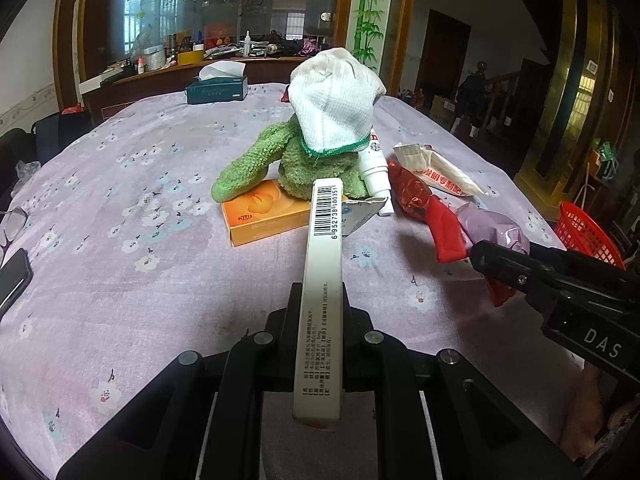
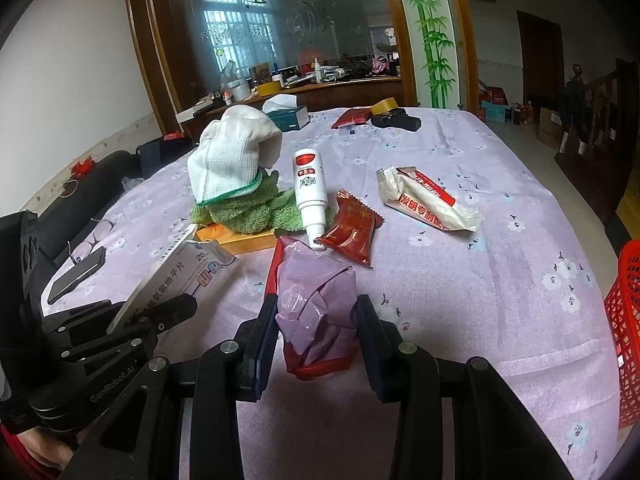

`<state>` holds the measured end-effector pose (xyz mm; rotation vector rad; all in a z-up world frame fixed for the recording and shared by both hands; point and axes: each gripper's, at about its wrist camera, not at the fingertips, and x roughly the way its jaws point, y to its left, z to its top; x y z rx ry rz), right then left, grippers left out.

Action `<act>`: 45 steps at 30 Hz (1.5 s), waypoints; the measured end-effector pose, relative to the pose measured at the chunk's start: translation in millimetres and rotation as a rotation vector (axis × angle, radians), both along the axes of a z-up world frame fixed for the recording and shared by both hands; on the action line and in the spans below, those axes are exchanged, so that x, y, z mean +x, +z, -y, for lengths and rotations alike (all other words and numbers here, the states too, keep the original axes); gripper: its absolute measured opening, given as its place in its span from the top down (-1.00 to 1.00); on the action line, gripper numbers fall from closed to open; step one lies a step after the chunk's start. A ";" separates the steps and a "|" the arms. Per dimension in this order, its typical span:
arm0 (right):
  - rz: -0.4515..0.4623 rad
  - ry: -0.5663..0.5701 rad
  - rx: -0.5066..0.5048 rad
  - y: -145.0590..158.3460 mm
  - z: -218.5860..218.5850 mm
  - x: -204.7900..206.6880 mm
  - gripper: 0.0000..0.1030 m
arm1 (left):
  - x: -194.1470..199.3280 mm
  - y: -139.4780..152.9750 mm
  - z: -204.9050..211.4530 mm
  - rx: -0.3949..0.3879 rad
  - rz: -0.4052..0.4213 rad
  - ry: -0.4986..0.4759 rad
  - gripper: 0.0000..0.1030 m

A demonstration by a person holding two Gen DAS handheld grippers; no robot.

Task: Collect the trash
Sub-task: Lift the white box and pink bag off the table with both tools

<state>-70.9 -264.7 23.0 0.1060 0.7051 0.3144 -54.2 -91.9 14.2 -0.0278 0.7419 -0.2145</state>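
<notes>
You hold trash in both tongs above the cloth-covered table (image 2: 500, 280). Your left gripper (image 1: 320, 304) is closed narrowly on a long white box (image 1: 322, 288), which sticks out ahead of its fingers. Your right gripper (image 2: 316, 320) sits about half open, its pads against a lilac wrapper (image 2: 316, 300) bunched with red packaging. The red basket (image 2: 624, 332) waits to the right of your right tongs. My advice: keep both grips firm, swing right, release over the basket. More wrappers (image 2: 352, 232) lie ahead of the right tongs.
</notes>
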 end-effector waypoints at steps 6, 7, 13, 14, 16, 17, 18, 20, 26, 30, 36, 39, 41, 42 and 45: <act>-0.050 0.004 0.054 -0.6 2.5 -4.0 0.20 | -5.3 2.2 -1.2 -0.003 0.008 0.009 0.76; -0.040 -0.001 0.042 3.2 1.1 -8.9 0.20 | -6.5 3.7 -1.1 -0.007 0.006 0.004 0.76; 0.029 0.012 0.049 30.0 -2.0 -31.4 0.20 | -18.4 24.2 -3.2 -0.010 0.073 0.012 0.76; 0.029 0.011 0.058 32.0 -1.2 -32.1 0.20 | -20.1 26.9 -3.9 -0.020 0.080 0.011 0.76; 0.031 0.001 0.069 36.1 2.1 -33.6 0.20 | -22.3 30.3 -4.1 -0.027 0.086 0.006 0.76; 0.030 -0.003 0.074 37.7 4.0 -34.3 0.20 | -23.8 31.4 -3.7 -0.027 0.090 0.005 0.76; 0.028 -0.007 0.081 39.7 6.1 -34.8 0.20 | -24.3 32.8 -3.9 -0.027 0.091 0.001 0.76; 0.035 -0.014 0.095 45.4 11.0 -38.0 0.20 | -25.5 34.5 -4.0 -0.025 0.092 -0.004 0.76; 0.057 -0.023 0.111 57.6 17.6 -43.7 0.20 | -26.7 40.0 -5.5 -0.034 0.104 -0.006 0.76; 0.055 -0.020 0.114 57.0 19.0 -44.1 0.20 | -23.1 38.8 -5.9 -0.039 0.100 -0.006 0.76; 0.044 -0.026 0.123 54.4 24.8 -42.5 0.20 | -21.7 41.1 -5.1 -0.040 0.100 -0.011 0.76; 0.045 -0.034 0.131 55.6 30.5 -43.0 0.20 | -23.9 43.9 -1.6 -0.038 0.106 -0.019 0.76; 0.052 -0.039 0.137 58.1 33.3 -45.5 0.20 | -24.0 45.6 1.6 -0.035 0.108 -0.024 0.76; 0.055 -0.041 0.136 59.3 34.3 -47.3 0.20 | -24.9 46.5 2.3 -0.034 0.109 -0.029 0.76; 0.067 -0.050 0.136 62.7 38.1 -52.5 0.20 | -26.7 48.7 4.8 -0.034 0.110 -0.035 0.76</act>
